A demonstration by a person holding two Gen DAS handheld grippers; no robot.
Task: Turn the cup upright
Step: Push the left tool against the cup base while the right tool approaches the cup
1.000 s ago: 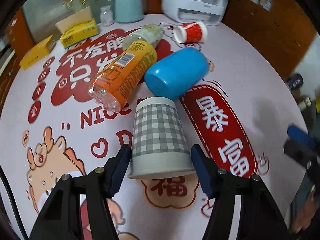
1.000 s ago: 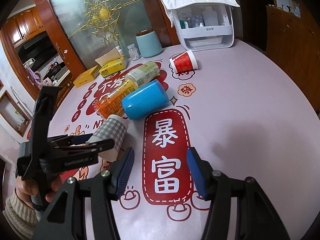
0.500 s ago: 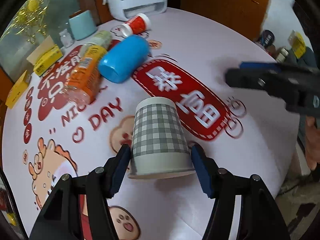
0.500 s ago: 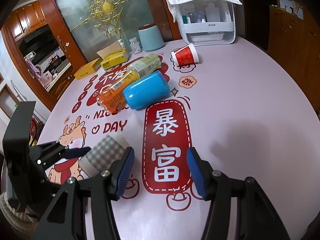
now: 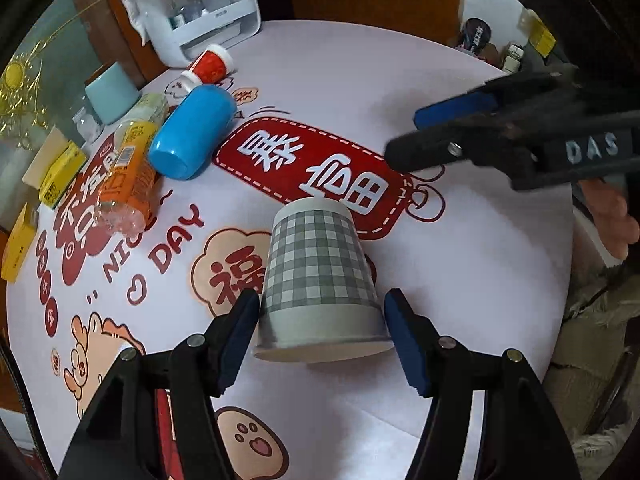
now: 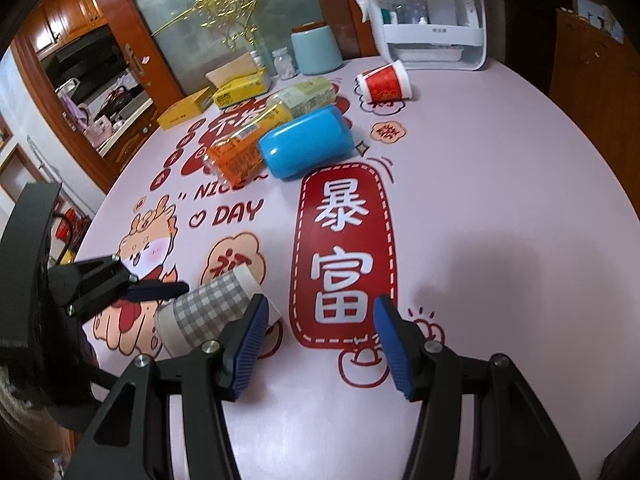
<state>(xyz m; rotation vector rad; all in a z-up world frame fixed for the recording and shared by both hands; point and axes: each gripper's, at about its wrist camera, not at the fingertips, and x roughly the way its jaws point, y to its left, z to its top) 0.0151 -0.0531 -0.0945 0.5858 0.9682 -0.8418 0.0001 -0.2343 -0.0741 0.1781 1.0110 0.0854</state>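
A grey-checked paper cup [image 5: 318, 280] sits between the blue pads of my left gripper [image 5: 320, 334], which is shut on its rim end; its closed base points away from me. The right wrist view shows the cup [image 6: 208, 312] tilted above the table, base toward the table's middle, with the left gripper [image 6: 152, 292] on it. My right gripper [image 6: 316, 340] is open and empty over the red banner, to the right of the cup. It also shows in the left wrist view [image 5: 440, 132].
A blue cup [image 6: 306, 146], an orange bottle [image 6: 240, 144] and a green-labelled bottle [image 6: 304, 96] lie on their sides mid-table. A red paper cup [image 6: 384, 82] lies farther back. A white organiser [image 6: 432, 32], a teal canister [image 6: 316, 50] and yellow boxes [image 6: 236, 88] stand at the far edge.
My left gripper has carried the checked cup away from the bottles toward the near side of the table and tipped it. My right gripper has stayed open, almost still.
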